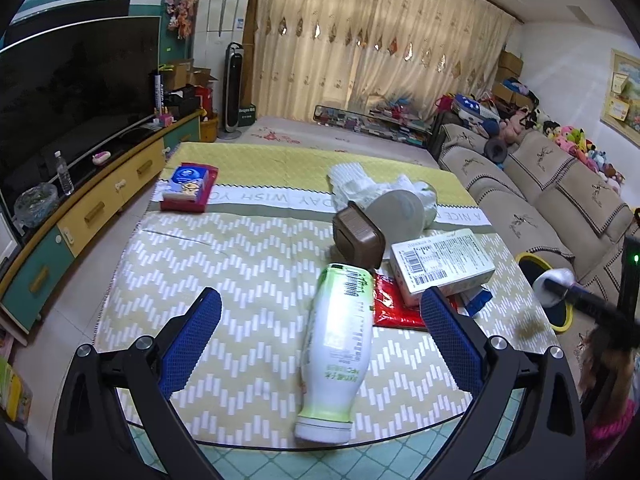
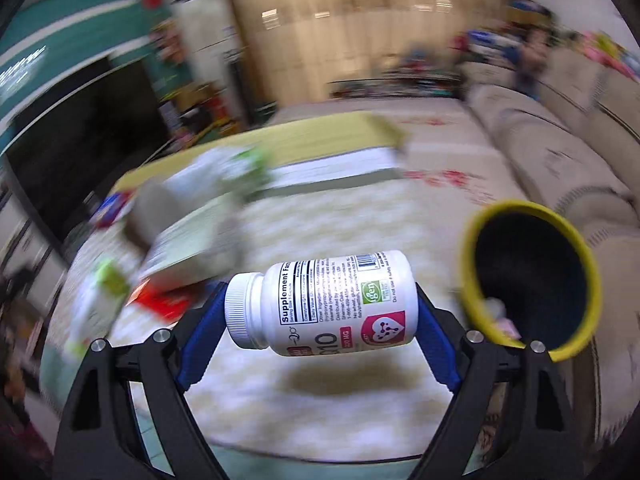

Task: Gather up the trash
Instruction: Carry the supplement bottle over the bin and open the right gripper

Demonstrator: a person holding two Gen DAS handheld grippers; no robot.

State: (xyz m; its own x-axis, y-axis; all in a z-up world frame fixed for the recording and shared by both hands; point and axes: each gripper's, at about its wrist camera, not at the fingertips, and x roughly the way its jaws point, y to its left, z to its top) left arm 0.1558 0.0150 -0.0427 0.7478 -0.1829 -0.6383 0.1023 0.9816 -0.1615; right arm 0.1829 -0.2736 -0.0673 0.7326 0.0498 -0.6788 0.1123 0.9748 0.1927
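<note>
My left gripper (image 1: pixel 320 312) is open, its blue fingers on either side of a white and green plastic bottle (image 1: pixel 336 352) that lies on the patterned table. Behind the bottle lie a red packet (image 1: pixel 390 308), a white carton (image 1: pixel 440 264), a brown box (image 1: pixel 358 236) and crumpled white paper (image 1: pixel 360 184). My right gripper (image 2: pixel 320 312) is shut on a white supplement bottle (image 2: pixel 324 304), held sideways above the table, left of a yellow-rimmed black bin (image 2: pixel 532 280). The bin (image 1: pixel 548 292) also shows at the table's right edge in the left wrist view.
A red tray with a blue tissue pack (image 1: pixel 188 188) sits at the table's far left. A TV cabinet (image 1: pixel 80 216) runs along the left and a beige sofa (image 1: pixel 540 200) along the right. The right wrist view is motion-blurred.
</note>
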